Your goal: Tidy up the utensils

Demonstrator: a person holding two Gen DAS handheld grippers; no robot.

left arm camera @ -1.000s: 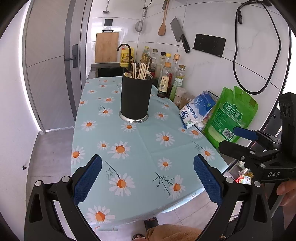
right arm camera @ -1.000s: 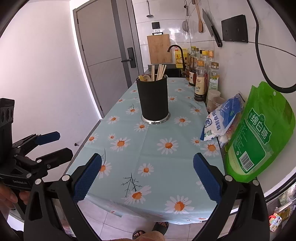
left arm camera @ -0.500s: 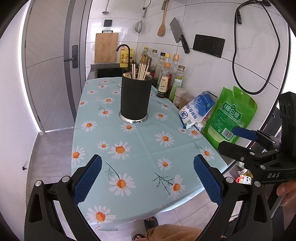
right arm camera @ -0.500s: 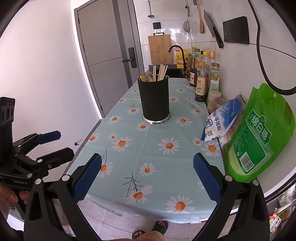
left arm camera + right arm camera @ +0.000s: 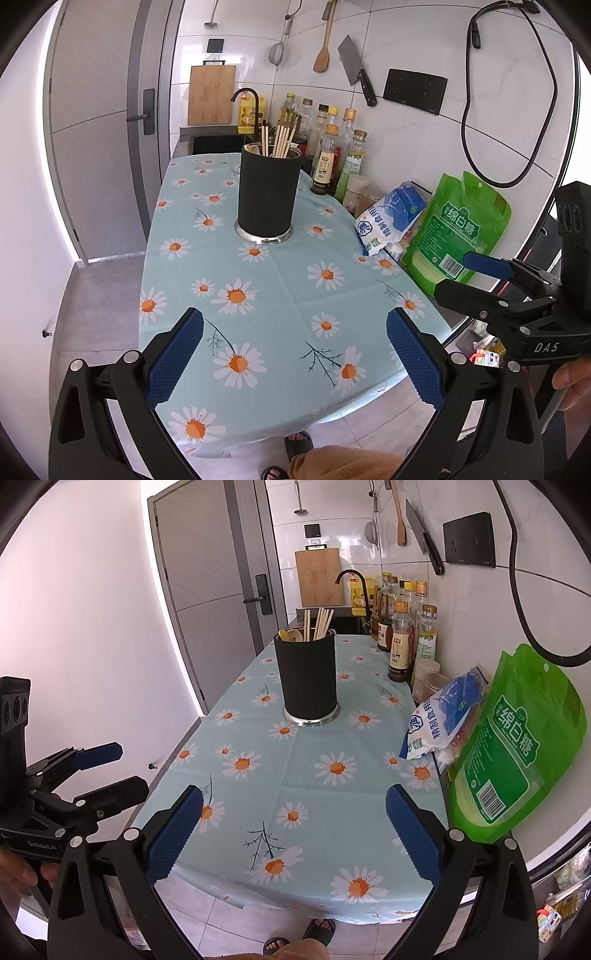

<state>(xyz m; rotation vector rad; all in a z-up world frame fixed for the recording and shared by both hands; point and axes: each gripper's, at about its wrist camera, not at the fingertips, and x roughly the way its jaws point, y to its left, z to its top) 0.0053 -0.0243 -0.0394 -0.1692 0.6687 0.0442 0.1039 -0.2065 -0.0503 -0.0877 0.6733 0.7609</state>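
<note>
We see the chopsticks (image 5: pixel 281 140) standing nearly upright in the black holder (image 5: pixel 267 195), their tips fanning a little upward; they are thin and pale wood. The holder stands in the middle of the daisy tablecloth (image 5: pixel 280 295). Our left gripper (image 5: pixel 295 354) and right gripper (image 5: pixel 293 830) are both spread wide and hold nothing.

Black utensil holder (image 5: pixel 266 195) slightly nearer the left hand-held gripper (image 5: pixel 293 360), otherwise unchanged.
</note>
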